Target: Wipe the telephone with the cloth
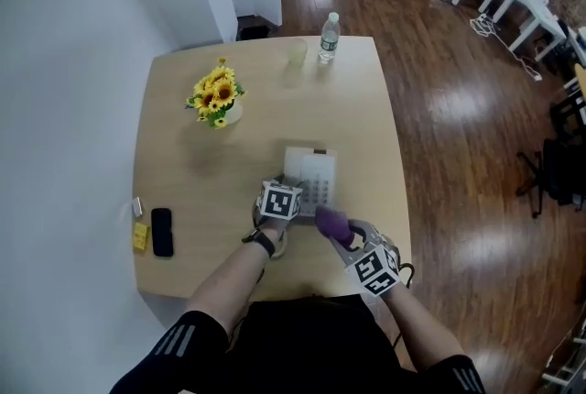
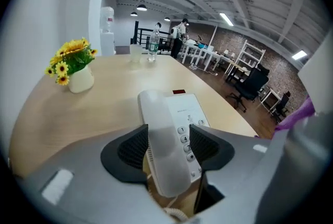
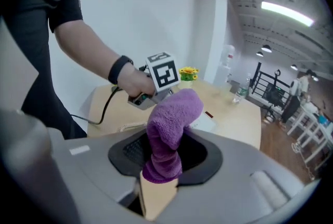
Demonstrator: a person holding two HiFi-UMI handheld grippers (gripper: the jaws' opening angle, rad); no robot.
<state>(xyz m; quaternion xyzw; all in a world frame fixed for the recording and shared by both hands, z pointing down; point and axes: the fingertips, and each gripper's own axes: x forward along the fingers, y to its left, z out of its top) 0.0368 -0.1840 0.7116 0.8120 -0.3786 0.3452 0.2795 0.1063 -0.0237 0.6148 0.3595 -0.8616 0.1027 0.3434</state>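
The right gripper (image 3: 164,159) is noted shut on a folded purple terry cloth (image 3: 169,113), whose free end stands out ahead of the pads. The left gripper (image 2: 169,147) is clamped across a white plastic handset (image 2: 161,134). The handset's long axis runs away from the person, along the left side of the white push-button telephone (image 1: 311,174). The telephone is set on the pale wooden table (image 1: 366,108), just ahead and left of the cloth. Its keypad side is judged nearest the right gripper.
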